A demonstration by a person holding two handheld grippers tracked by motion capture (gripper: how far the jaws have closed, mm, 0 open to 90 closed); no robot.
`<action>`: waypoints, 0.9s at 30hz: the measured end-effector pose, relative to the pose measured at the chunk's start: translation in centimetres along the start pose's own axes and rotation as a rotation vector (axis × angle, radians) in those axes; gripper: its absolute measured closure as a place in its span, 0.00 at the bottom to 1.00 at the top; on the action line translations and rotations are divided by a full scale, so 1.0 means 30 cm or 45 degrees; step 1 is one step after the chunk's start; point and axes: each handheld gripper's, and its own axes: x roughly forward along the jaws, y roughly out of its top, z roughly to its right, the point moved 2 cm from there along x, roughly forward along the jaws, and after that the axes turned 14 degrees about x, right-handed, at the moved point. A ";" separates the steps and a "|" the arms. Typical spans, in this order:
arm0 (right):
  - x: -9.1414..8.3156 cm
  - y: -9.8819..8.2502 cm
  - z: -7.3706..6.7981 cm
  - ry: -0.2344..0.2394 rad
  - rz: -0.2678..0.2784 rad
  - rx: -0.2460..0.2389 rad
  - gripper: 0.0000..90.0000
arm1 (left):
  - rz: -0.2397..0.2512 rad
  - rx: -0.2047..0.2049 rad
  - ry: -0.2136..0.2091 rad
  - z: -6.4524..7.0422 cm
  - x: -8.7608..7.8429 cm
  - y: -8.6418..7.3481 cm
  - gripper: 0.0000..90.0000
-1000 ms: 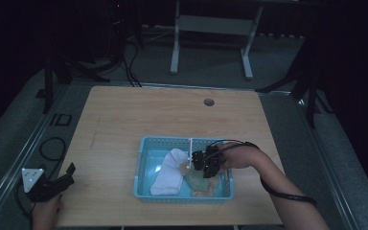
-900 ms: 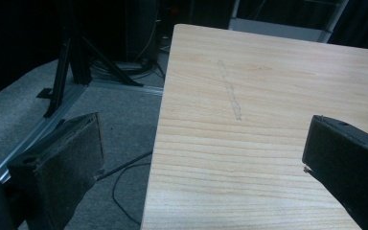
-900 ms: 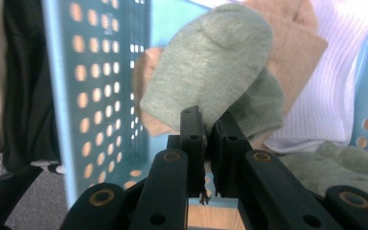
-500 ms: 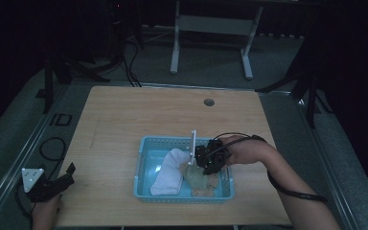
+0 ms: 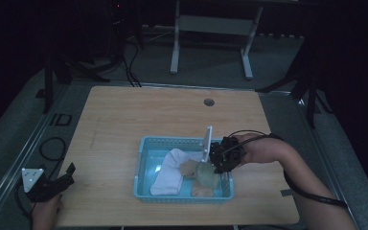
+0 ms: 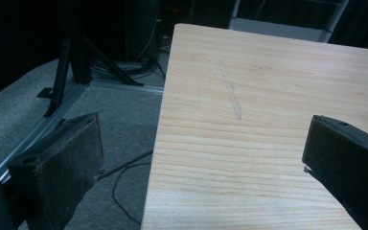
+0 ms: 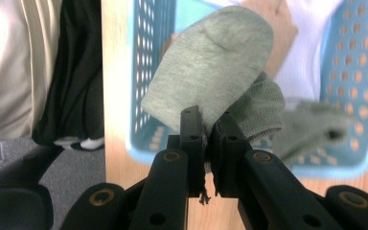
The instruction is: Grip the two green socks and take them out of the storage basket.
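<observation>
A: Why did we have the grey-green sock (image 7: 211,81) pinched so near its edge?

B: We took it by a fold, we think, so the rest could hang free. In the right gripper view the right gripper (image 7: 210,125) had its jaws clamped tight on that fold, and the body of the sock bulged up just beyond the fingertips (image 7: 191,117), with the blue basket (image 7: 146,72) behind it.

A: And the other things in the basket?

B: In the high view the white sock (image 5: 171,172) lay off to the left of our closed fingers, and the tan pieces (image 5: 201,189) sat below them, all inside the basket walls. We judged the grip was set to lift one sock clear of the heap.

A: What of our left gripper (image 5: 52,184)?

B: It rested near the table's (image 6: 268,96) front-left corner, jaws standing wide apart with nothing between the pads (image 6: 74,158), only bare wood ahead of them.

A: What had changed since a second before?

B: The right hand had risen. Earlier it sat low in the basket; now the sock hung higher from the fingers, and the grip had not loosened. The left one had not moved.
</observation>
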 end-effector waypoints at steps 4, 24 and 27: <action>-0.028 -0.066 0.004 -0.017 0.002 0.044 0.94 | -0.005 0.001 0.001 0.000 0.001 0.000 0.01; 0.002 -0.434 0.050 0.002 0.008 0.310 0.94 | -0.009 0.001 0.004 -0.001 0.001 0.000 0.01; 0.030 -0.466 0.054 0.019 0.010 0.336 0.94 | -0.008 0.002 0.004 -0.001 0.001 0.000 0.01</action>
